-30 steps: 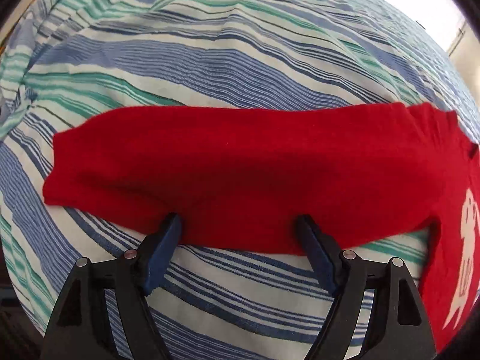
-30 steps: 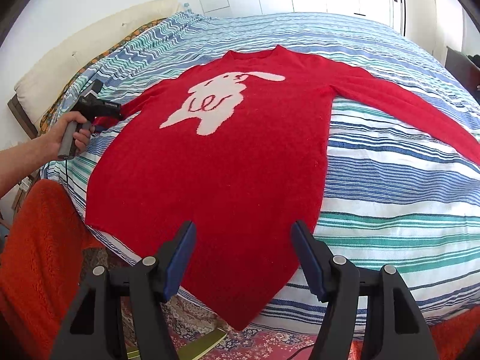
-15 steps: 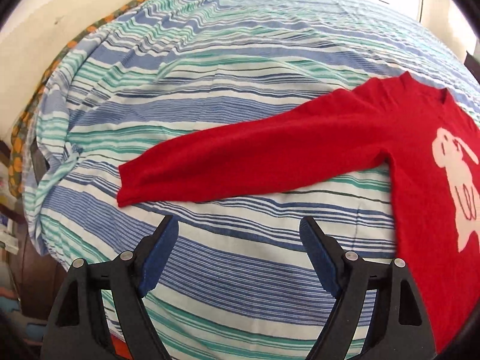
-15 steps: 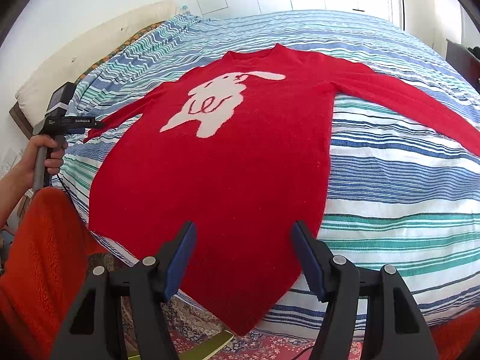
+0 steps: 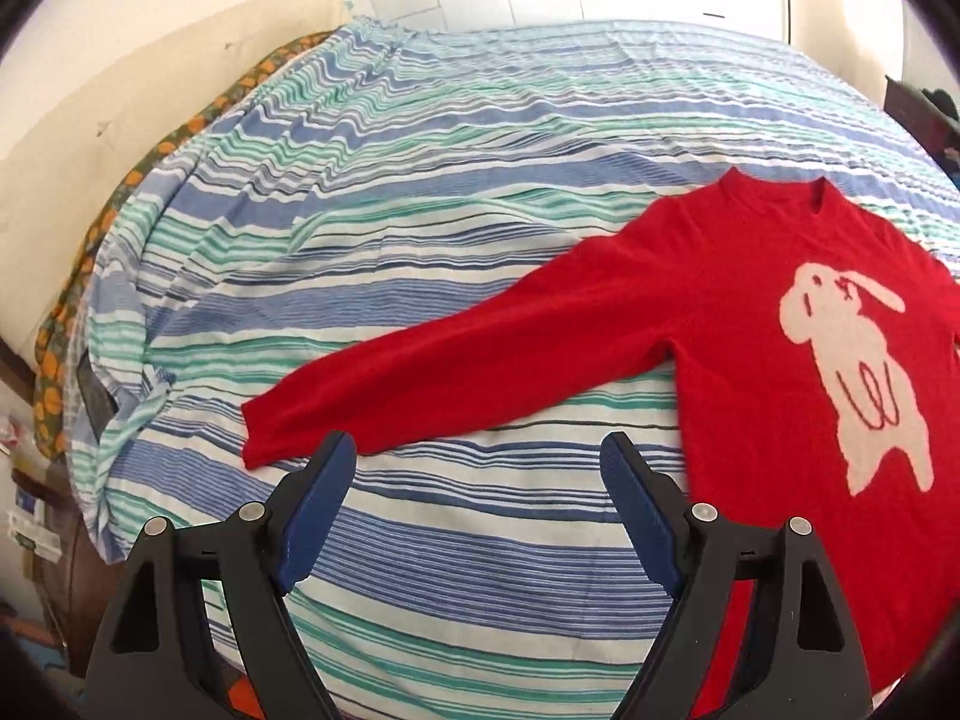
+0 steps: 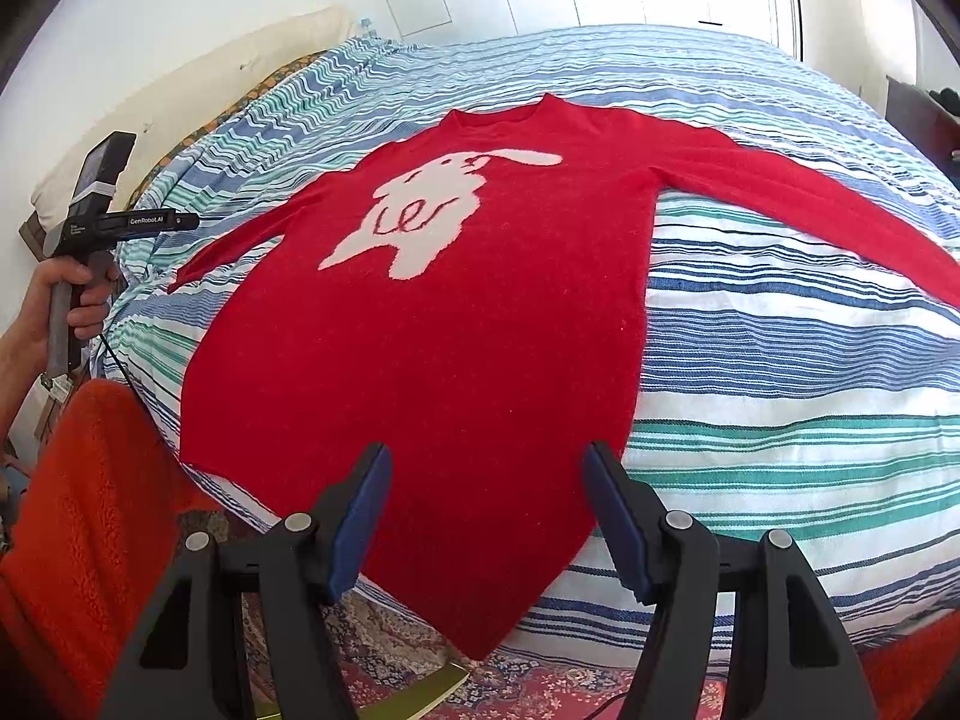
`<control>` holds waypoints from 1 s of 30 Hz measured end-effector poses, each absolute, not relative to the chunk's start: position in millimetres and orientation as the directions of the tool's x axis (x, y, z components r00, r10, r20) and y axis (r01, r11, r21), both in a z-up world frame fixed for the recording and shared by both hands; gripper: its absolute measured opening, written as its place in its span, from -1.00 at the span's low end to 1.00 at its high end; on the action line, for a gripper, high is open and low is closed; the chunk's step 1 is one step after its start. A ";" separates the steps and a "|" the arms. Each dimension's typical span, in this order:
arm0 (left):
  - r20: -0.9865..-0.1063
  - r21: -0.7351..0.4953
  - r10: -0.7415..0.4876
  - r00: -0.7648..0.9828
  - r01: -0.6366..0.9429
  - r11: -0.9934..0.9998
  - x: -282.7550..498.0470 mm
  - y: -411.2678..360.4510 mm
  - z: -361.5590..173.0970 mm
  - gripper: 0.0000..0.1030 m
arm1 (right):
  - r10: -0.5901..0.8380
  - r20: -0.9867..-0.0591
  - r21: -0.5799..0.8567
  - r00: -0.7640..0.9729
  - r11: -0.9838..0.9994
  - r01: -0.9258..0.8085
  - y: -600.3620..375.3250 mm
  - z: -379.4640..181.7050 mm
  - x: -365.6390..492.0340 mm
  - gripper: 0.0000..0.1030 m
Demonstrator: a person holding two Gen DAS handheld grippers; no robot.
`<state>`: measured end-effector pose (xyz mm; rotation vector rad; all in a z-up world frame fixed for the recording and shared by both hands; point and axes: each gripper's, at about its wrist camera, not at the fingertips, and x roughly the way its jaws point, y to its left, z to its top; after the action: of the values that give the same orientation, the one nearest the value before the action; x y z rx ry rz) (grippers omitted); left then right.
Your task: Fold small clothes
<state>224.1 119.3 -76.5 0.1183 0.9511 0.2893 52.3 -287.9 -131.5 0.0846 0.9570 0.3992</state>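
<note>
While the right tool (image 6: 486, 498) hangs spread and empty over the hem of the red sweater (image 6: 456, 324), which lies flat, front up, on the striped bed (image 6: 780, 372), the left tool (image 5: 477, 489), also spread and empty, hovers just short of its outstretched sleeve (image 5: 456, 372).

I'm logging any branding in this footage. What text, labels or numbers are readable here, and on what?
"GenRobot.AI": white print on the side of the left hand-held gripper, seen from the right wrist view.
Smaller white lines on the same hand-held gripper's body: too small to read.
The red sweater has a white animal figure with a red squiggle, no words.
</note>
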 end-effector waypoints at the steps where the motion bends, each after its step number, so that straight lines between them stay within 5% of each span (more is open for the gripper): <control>1: -0.786 0.219 0.290 0.546 -0.192 0.957 223.3 117.1 -77.2 0.67 | 0.368 -0.778 0.246 0.509 0.924 -0.293 -288.3 -131.7 52.6 0.27; 8: -0.818 0.066 0.196 0.540 -0.251 0.966 189.9 115.5 -114.2 0.71 | 0.457 -0.684 0.452 0.569 0.877 -0.161 -348.4 -116.5 71.8 0.27; 16: -0.789 -0.037 0.232 0.569 -0.421 0.906 146.0 143.0 -134.3 0.71 | 0.244 -0.614 0.653 0.751 0.691 0.310 -537.4 -125.3 124.1 0.27; 21: -0.823 -0.034 0.251 0.509 -0.485 0.874 147.1 158.6 -148.5 0.75 | 0.179 -0.592 0.751 0.786 0.477 0.457 -602.3 -164.8 133.1 0.22; 27: -0.842 0.015 0.281 0.461 -0.501 0.865 152.9 157.9 -163.5 0.75 | 0.127 -0.586 0.778 0.800 0.366 0.511 -630.4 -183.9 145.2 -0.19; 30: -0.843 0.034 0.293 0.451 -0.499 0.866 155.5 154.5 -166.4 0.75 | 0.104 -0.618 0.757 0.779 0.346 0.554 -637.9 -186.6 151.1 -0.74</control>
<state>155.5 154.5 -166.4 -0.2318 0.9891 0.4953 151.1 -637.9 -186.6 1.2013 0.6469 -0.3203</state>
